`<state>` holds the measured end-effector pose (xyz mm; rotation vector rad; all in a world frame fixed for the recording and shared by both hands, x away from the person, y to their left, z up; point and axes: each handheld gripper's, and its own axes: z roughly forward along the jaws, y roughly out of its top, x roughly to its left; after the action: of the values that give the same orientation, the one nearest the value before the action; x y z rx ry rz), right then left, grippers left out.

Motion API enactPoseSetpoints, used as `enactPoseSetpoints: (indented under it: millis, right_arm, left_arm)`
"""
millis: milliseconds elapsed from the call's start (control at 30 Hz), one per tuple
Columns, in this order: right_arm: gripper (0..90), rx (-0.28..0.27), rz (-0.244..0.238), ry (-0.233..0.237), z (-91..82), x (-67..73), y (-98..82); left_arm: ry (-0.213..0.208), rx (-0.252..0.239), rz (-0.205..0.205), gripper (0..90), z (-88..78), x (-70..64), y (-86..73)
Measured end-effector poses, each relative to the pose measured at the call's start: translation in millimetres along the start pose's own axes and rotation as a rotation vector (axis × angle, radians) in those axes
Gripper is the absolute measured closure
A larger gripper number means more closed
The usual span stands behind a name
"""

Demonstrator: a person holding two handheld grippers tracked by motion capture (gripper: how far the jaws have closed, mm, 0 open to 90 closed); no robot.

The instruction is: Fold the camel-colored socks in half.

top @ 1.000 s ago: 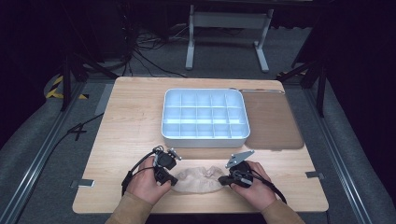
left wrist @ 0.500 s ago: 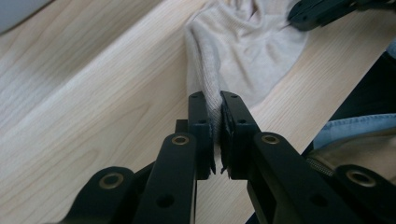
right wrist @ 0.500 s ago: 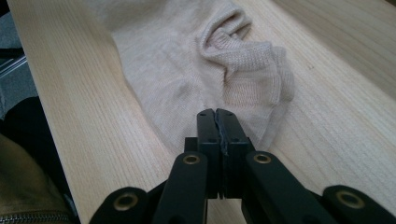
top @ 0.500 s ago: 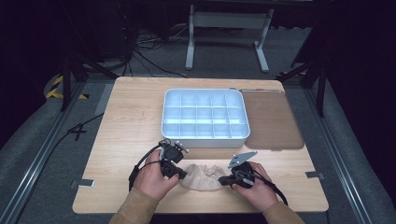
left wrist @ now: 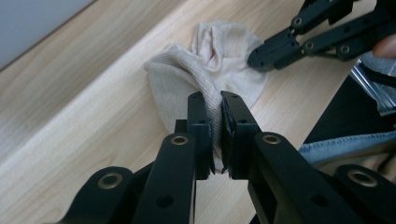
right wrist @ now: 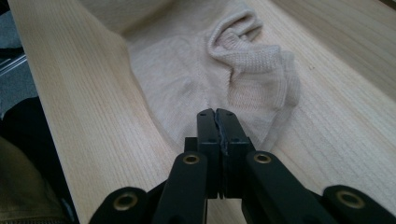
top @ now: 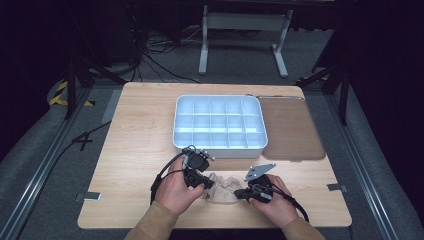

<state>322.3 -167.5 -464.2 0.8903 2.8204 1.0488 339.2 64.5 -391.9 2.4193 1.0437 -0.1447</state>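
No readable text, labels, brands or numbers anywhere (floor tape pattern carries no lettering).

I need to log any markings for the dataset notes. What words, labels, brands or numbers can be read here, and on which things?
None: no readable text on the beige sock, the compartment tray, the brown mat, the wooden table, the left gripper or the right gripper.

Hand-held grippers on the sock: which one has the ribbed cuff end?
The left hand-held gripper. Its jaws pinch the ribbed cuff of the beige sock; the right hand-held gripper is shut on the smooth-knit end.
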Motion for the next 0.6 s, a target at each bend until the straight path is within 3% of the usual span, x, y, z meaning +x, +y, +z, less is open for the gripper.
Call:
enactPoseSetpoints:
  millis: [167, 600]
  right_arm:
    - [89.8, -0.013, -0.003, -0.001, -0.2, 0.6, -2.0]
    - [89.8, -0.038, -0.006, 0.004, -0.7, 0.8, -6.1]
  left_arm:
    - [-0.012, -0.020, 0.035, 83.2, 7.7, -7.1, 8.1]
    - [-0.031, -0.006, 0.084, 82.1, 31.6, -20.2, 23.9]
